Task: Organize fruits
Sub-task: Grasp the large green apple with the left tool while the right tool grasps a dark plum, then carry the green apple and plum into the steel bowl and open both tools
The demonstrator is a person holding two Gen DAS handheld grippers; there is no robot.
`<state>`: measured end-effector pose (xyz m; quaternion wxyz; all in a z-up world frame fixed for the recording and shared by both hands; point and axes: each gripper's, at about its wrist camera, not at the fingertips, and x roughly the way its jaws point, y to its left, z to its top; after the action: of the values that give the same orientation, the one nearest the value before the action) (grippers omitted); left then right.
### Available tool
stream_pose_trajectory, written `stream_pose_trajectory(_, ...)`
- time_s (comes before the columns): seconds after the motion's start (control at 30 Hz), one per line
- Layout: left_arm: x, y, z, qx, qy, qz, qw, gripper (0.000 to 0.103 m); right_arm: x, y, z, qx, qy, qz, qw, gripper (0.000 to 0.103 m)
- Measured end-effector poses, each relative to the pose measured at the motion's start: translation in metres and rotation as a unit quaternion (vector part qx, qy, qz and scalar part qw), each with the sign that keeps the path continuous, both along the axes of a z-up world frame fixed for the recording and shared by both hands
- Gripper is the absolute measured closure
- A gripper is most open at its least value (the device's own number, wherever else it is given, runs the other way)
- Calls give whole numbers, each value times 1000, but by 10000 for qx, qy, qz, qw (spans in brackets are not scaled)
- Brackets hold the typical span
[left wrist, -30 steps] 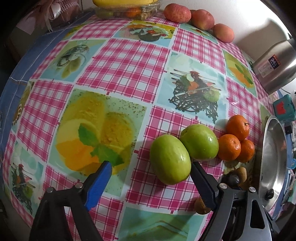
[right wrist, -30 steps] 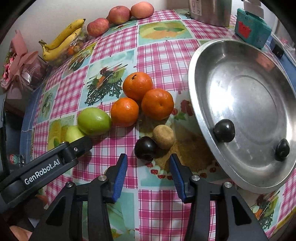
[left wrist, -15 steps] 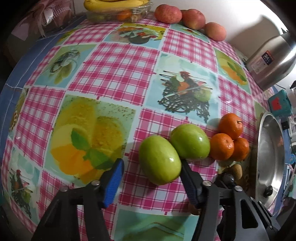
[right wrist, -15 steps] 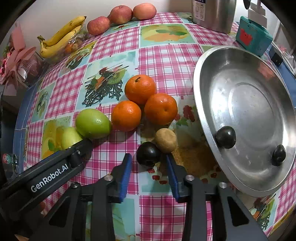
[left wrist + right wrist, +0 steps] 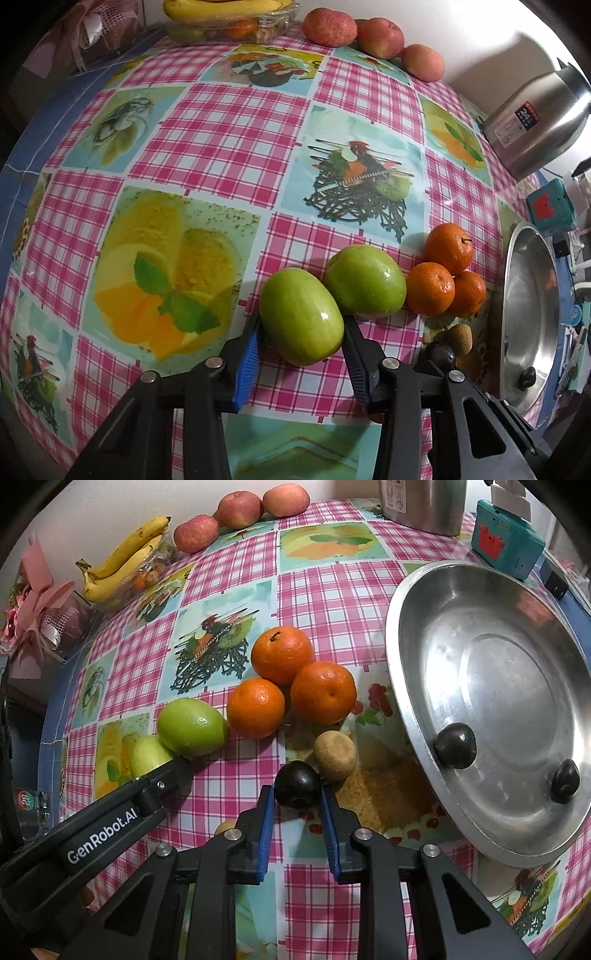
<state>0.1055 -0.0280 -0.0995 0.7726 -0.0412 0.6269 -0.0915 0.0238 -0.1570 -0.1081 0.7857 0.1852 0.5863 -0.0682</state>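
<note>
Checked pink tablecloth (image 5: 236,122) covers the table; the left gripper (image 5: 301,328) has just been closing and now clamps the nearer green fruit (image 5: 301,317); the right gripper (image 5: 297,805) has closed onto a small dark fruit (image 5: 297,783) beside the steel plate (image 5: 413,701). Smooth round skins could squirt free on lifting; its neighbour (image 5: 365,280), apparently touching, might roll. "GenRobot.AI" is printed on the left gripper's arm.

pan (image 5: 413,716) on surface (image 5: 332,602) | 3 oranges (image 5: 291,683) left of pan | 2 plums (image 5: 456,746) in pan | apples (image 5: 240,509) behind pan, far left
</note>
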Motion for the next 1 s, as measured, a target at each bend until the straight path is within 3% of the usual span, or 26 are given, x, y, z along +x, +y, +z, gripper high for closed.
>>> stream_pose_trajectory(0.63, -5, 16, 40, -291, -514, 234, 9980, 58, -6, -2, 31, 269, -460, 38, 9986, 78)
stream_pose_trajectory(1.0, -12, 10, 56, -350, -735, 115, 9966, 58, -12, -11, 42, 243, -598, -24, 9979, 78)
